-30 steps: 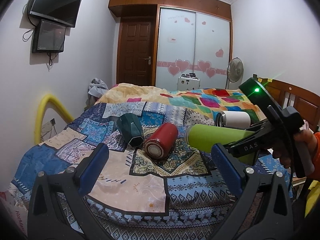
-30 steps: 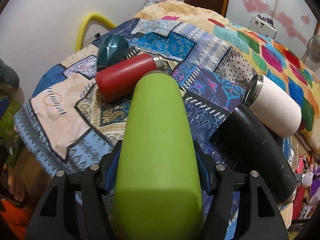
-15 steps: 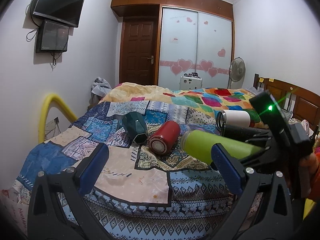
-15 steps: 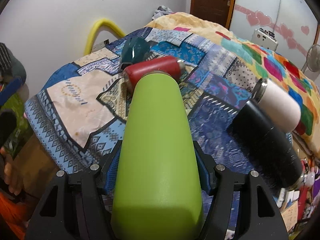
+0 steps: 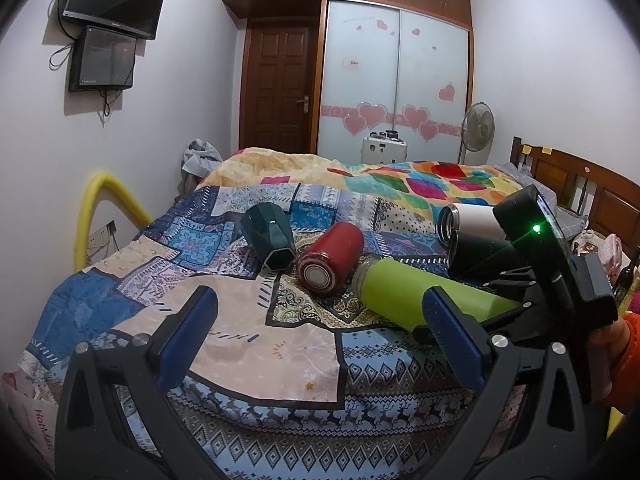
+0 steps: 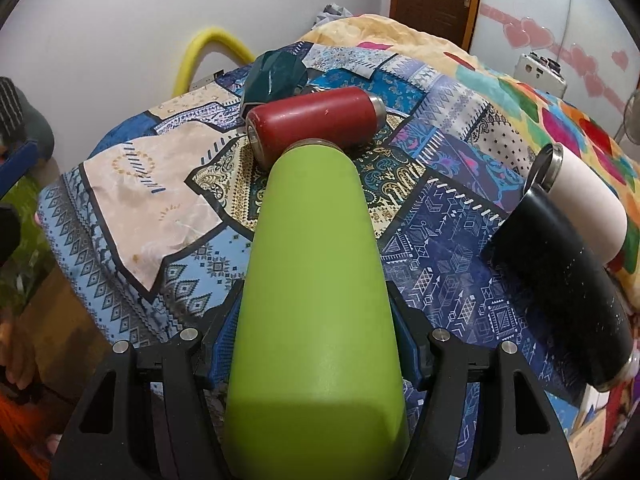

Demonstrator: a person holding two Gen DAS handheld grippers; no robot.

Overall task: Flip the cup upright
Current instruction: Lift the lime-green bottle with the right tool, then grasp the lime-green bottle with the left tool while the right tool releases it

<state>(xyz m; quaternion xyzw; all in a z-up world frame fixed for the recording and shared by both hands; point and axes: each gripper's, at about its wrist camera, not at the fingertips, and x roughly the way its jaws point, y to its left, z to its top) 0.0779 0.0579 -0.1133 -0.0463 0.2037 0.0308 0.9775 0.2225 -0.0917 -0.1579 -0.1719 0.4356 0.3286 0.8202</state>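
My right gripper [image 6: 316, 340] is shut on a lime green cup [image 6: 316, 280], held lengthwise, mouth pointing away, over the patterned bedspread [image 6: 160, 208]. In the left wrist view the green cup [image 5: 416, 292] lies near level at the right, held by the right gripper [image 5: 520, 304]. My left gripper [image 5: 320, 328] is open and empty, above the bed's near edge. A red cup [image 5: 330, 258] lies on its side beside the green one; it also shows in the right wrist view [image 6: 312, 120].
A dark green faceted cup [image 5: 268, 240], a white cup [image 5: 468, 222] and a black cup [image 5: 480, 254] lie on their sides on the bed. A yellow tube [image 5: 96, 216] curves by the left wall. A wooden headboard [image 5: 580, 188] stands at the right.
The right gripper with the green cup has dropped lower and come nearer the bedspread, its mouth close to the red cup. The left gripper has stayed open and barely shifted.
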